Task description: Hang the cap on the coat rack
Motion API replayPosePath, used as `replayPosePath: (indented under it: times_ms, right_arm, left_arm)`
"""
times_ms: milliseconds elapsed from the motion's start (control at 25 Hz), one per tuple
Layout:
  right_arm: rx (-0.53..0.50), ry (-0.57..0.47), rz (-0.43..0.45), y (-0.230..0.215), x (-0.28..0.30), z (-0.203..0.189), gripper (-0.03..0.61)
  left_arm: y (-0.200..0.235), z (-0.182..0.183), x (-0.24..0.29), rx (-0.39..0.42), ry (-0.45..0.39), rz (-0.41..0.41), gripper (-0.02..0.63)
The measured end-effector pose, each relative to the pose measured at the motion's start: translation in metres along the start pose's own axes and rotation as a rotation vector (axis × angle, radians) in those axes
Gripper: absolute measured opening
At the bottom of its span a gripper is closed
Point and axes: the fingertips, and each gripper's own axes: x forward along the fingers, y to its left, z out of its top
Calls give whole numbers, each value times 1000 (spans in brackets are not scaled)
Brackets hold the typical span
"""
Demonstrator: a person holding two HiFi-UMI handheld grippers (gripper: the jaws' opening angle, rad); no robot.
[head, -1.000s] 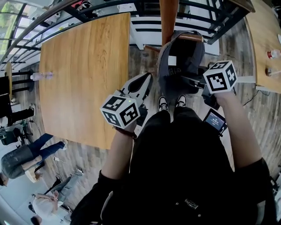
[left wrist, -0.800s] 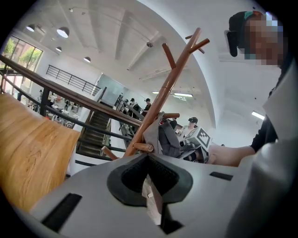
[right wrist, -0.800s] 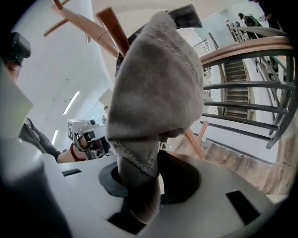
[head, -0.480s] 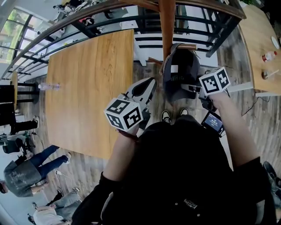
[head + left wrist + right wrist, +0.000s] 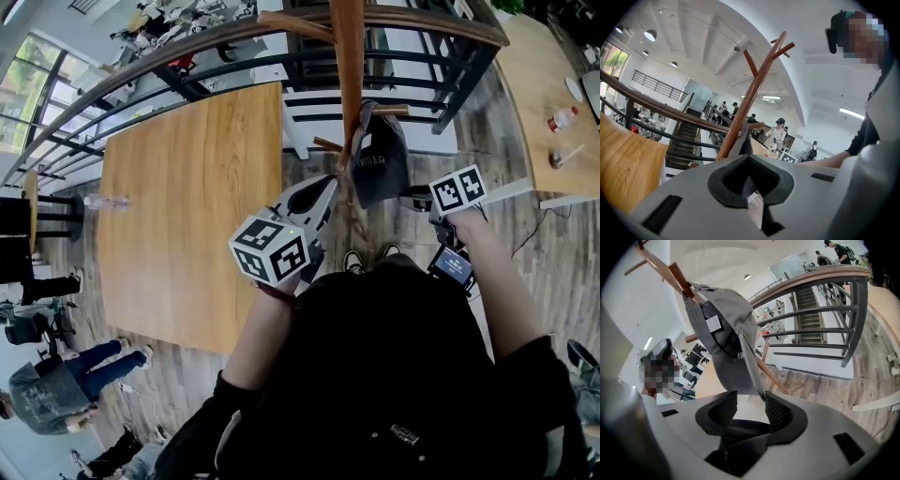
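1. While the cap [image 5: 380, 159] hangs from a peg [image 5: 392, 111] of the coat rack [image 5: 349, 56] at the upper centre of the head view, the right claw [image 5: 419, 199] sits just to its right and lower down.
2. The right claw is opening. Its pads stand apart. The brim [image 5: 752, 366] reaches down to the gap, beside the right-hand pad, and is not clamped.
3. The left claw [image 5: 319, 187] points toward the rack pole from the lower left. Its jaws are together, with nothing between them.
4. A wooden worktop [image 5: 187, 187] fills the left of the head view, below a railing [image 5: 187, 56].
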Motion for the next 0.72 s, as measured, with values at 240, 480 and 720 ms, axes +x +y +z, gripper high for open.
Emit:
replayPosePath:
  times_ms: [240,480,720]
  right_arm:
    - [22,21,-64,-20,-10,-17,179]
    - [23,-98,-66,-12,-38,4,72]
    - [-108,-316,60,48,-85,62,18]
  left_arm:
    - [-5,5,2,21,0,-23,6]
    - [-16,16,3,63,-3,-59,6]
    - [-26,32,8,133,-11,-96,6]
